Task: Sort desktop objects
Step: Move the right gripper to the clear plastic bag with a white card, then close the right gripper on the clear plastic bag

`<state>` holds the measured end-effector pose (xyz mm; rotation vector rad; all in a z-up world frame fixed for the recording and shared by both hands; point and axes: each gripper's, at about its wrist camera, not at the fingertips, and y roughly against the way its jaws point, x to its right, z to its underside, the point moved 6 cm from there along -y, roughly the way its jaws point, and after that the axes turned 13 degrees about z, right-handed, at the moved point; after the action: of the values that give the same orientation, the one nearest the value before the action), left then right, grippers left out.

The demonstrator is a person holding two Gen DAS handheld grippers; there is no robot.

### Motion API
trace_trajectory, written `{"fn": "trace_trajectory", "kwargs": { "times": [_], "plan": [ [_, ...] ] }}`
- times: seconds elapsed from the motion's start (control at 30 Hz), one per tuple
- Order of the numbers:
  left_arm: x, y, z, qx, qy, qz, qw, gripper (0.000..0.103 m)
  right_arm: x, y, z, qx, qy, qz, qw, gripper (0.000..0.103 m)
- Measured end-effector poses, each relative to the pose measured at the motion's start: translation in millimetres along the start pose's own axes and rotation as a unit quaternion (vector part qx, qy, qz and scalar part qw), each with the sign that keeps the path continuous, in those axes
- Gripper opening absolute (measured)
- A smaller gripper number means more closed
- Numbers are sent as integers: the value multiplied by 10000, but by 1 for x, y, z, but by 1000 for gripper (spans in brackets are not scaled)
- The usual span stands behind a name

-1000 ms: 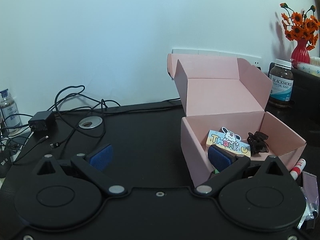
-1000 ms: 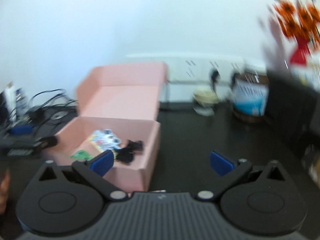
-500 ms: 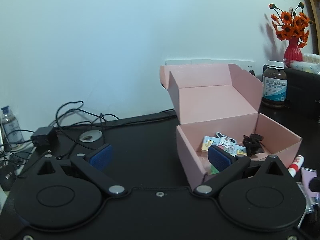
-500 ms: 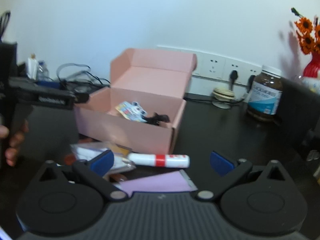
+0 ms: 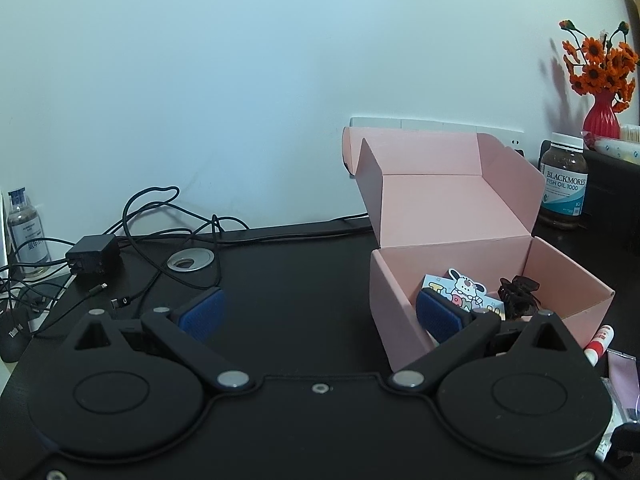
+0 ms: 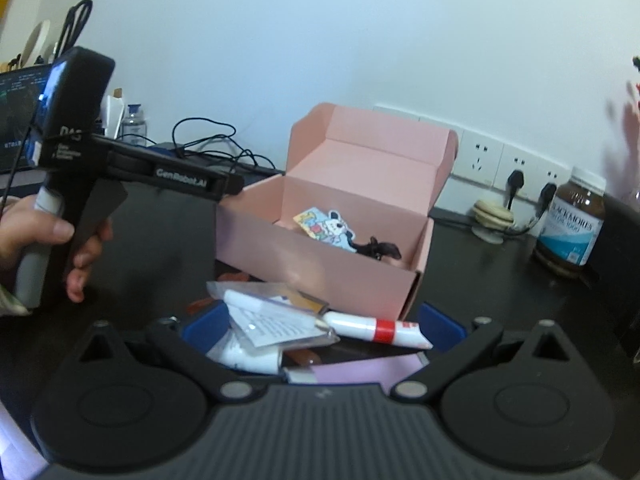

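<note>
An open pink box (image 5: 452,208) (image 6: 320,252) stands on the black desk, holding a cartoon card (image 5: 464,294) (image 6: 324,230) and a dark hair claw (image 5: 518,300) (image 6: 378,248). My left gripper (image 5: 318,314) is open and empty, its right finger in front of the box's near-left corner. My right gripper (image 6: 322,332) is open, low over a pile in front of the box: a white tube with a red band (image 6: 376,330), clear plastic packets (image 6: 272,320) and a purple card (image 6: 360,370). The tube also shows in the left wrist view (image 5: 598,342).
Black cables (image 5: 160,224), a charger (image 5: 94,260) and a small bottle (image 5: 26,232) lie at the left. A fish oil jar (image 5: 564,186) (image 6: 572,228) and a red vase of orange flowers (image 5: 600,80) stand right. Wall sockets (image 6: 512,164) are behind the box. A hand holds the left gripper's handle (image 6: 60,216).
My right gripper has swung down and left, from facing the box to hovering low over the pile in front of it. The left gripper has barely shifted.
</note>
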<state>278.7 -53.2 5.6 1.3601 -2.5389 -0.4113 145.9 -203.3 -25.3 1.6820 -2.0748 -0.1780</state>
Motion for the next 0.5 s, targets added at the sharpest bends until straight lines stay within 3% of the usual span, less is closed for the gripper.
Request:
{"fn": "trace_trajectory", "kwargs": {
  "times": [0.23, 0.4, 0.5],
  "plan": [
    [0, 1, 0, 5, -12, -5, 10000, 103, 3, 2, 3, -187, -80, 296, 9994, 93],
    [-5, 3, -2, 34, 108, -17, 9999, 103, 0, 1, 7, -320, -221, 280, 9989, 72],
    [-8, 5, -4, 86, 224, 0, 9997, 103, -1, 3, 7, -287, -275, 206, 9990, 71]
  ]
}}
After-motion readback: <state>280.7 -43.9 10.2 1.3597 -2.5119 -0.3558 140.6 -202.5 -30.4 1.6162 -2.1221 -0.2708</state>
